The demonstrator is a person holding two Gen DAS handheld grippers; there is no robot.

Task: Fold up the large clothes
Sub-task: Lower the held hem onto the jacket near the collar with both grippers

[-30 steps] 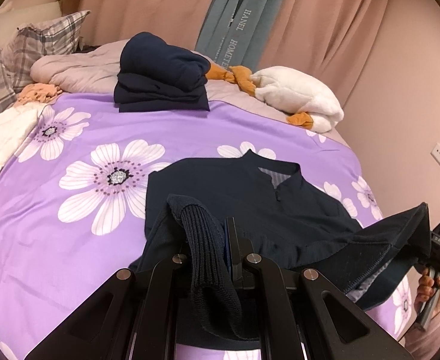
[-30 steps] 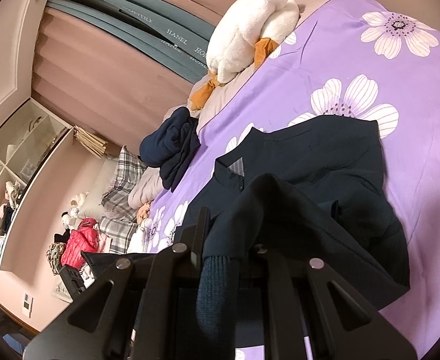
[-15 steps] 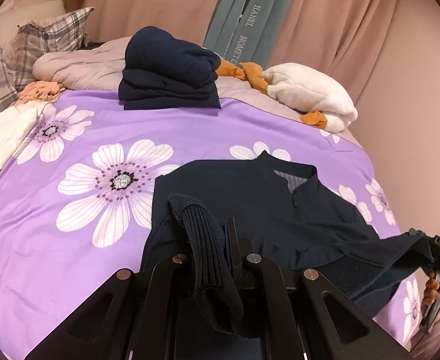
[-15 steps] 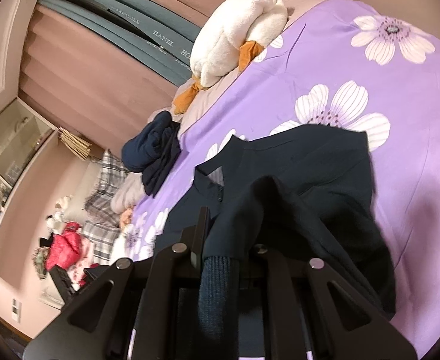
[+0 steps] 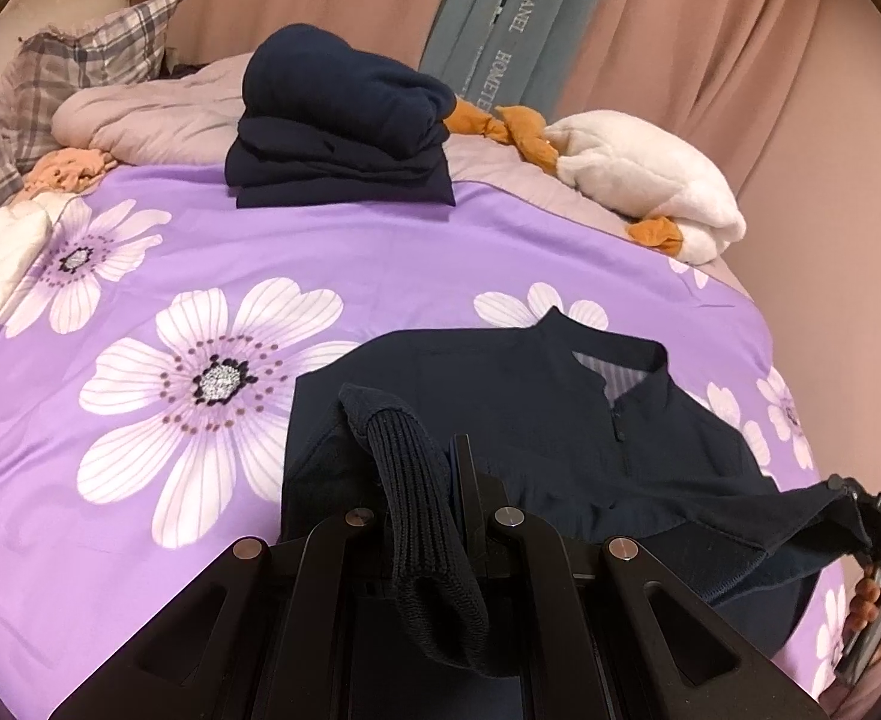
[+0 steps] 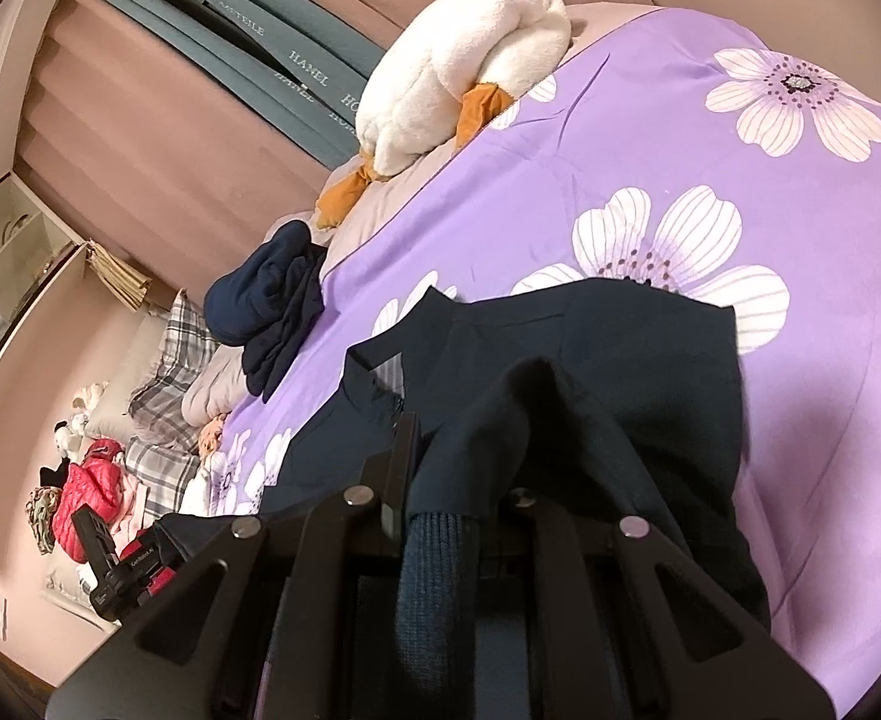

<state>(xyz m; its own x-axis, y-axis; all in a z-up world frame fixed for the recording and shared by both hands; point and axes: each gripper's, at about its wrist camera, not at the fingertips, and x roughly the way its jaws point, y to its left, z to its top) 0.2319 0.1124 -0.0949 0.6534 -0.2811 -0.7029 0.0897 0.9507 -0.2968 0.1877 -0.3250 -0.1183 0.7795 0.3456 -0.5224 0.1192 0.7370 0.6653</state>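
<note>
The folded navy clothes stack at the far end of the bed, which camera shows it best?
The left wrist view: the folded navy stack sits upright and unobstructed, its layers distinct, on the purple floral bedspread. In the right wrist view it appears tilted, smaller and crumpled-looking, near the plaid pillows.

Dim, warm indoor light, soft shadows, sharp centres, heavy fisheye bending and dark corners.

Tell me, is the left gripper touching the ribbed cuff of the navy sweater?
Touching. In the left wrist view the ribbed cuff passes between the fingers of the left gripper and hangs over its body.
</note>
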